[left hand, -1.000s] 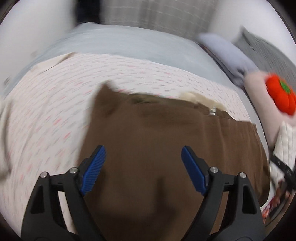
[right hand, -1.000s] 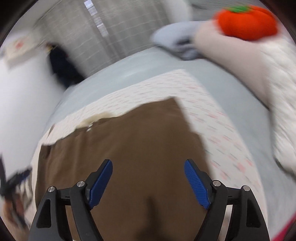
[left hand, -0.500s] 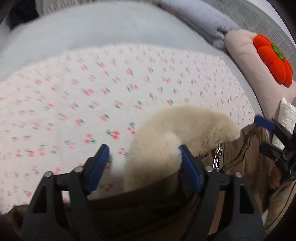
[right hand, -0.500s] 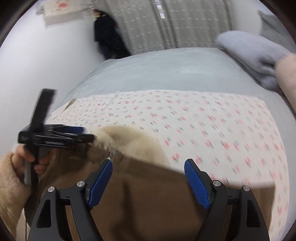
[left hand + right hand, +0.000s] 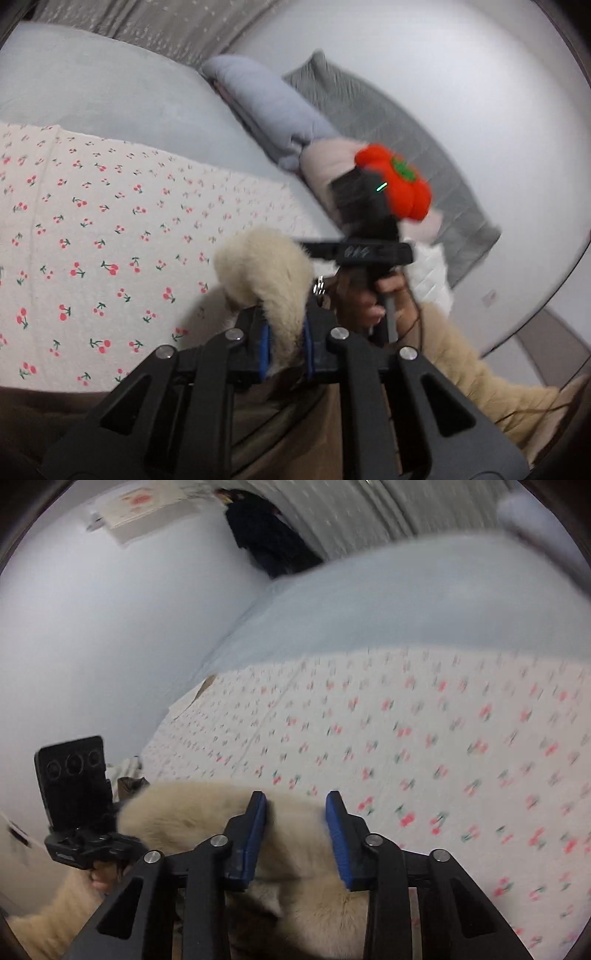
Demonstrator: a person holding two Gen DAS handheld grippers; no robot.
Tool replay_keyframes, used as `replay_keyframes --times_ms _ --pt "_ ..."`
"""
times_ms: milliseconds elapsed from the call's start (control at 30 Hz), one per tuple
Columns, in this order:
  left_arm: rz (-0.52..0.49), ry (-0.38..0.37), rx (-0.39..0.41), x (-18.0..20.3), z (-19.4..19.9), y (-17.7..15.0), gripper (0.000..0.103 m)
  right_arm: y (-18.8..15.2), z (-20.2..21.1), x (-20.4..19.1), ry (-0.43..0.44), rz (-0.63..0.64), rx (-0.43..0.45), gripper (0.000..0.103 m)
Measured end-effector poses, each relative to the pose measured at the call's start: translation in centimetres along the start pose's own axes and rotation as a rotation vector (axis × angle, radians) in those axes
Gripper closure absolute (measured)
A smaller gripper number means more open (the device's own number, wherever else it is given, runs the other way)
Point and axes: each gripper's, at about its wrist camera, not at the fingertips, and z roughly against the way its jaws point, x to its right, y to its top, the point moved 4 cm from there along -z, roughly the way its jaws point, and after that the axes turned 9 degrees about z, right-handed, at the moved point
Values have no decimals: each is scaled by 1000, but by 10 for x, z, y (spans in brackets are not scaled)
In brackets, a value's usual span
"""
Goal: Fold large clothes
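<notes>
Brown coat's fleece collar (image 5: 266, 280) sits at the near edge of the cherry-print sheet (image 5: 92, 229) on the bed. Your left gripper (image 5: 286, 345) fingers are closing, pinching the fleece; right gripper (image 5: 295, 834) fingers closing around it too, ready for the fold.

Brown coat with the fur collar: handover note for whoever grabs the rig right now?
Left gripper: jaws closing, pads already pinching the cream fur collar.
Right gripper: jaws closing around the same collar; whether its pads press yet is unclear.
The brown coat lies bunched below both grippers on the cherry-print sheet.
Done: both grippers at the collar.
Left: probably secure both grips, lift, spread flat, then fold. No finished fold visible yet.
</notes>
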Motion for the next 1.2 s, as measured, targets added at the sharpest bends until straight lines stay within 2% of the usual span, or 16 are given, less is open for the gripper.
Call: replay_keyframes --times_ms 133,200,267,333,433,533,600,633,667,700,767,833,867,1033,1133,1200 --pt "155 8 58 -39 4 11 96 -31 -39 36 216 -328 -243 77" --pt "231 69 97 -62 4 20 102 -45 -42 49 232 -384 -260 77" --pt "281 221 128 -84 7 25 102 -56 -37 63 257 -442 -246 77" --pt "289 264 141 -87 12 28 102 -56 -23 69 211 -440 -211 67" --pt "151 292 140 -55 10 29 98 -50 2 54 103 -325 -147 50" --pt "53 299 74 -30 -14 30 66 -47 7 29 82 -219 -142 37" --pt "23 253 15 -20 -34 28 66 -44 -3 29 26 -223 -172 40" --pt "6 235 5 -18 -42 26 66 -46 -11 31 5 -247 -192 60" --pt "-23 260 10 -20 -48 24 67 -45 -13 32 8 -261 -190 74" --pt "-36 324 15 -27 -55 24 68 -44 -12 36 0 -267 -159 76" --pt "10 502 -7 -67 -69 22 80 -46 -8 40 -121 -225 -100 84" --pt "132 481 -3 -99 -72 21 69 -51 -11 47 -285 -193 -123 94" --pt "152 464 9 -101 -71 23 69 -53 -11 47 -314 -184 -117 94" --pt "128 552 68 -68 -48 28 55 -51 32 18 -337 -138 6 90" --pt "158 542 112 -41 -12 24 34 -58 65 -10 -370 -109 17 74" --pt "150 590 158 -22 21 13 28 -71 85 -30 -425 -90 4 61"
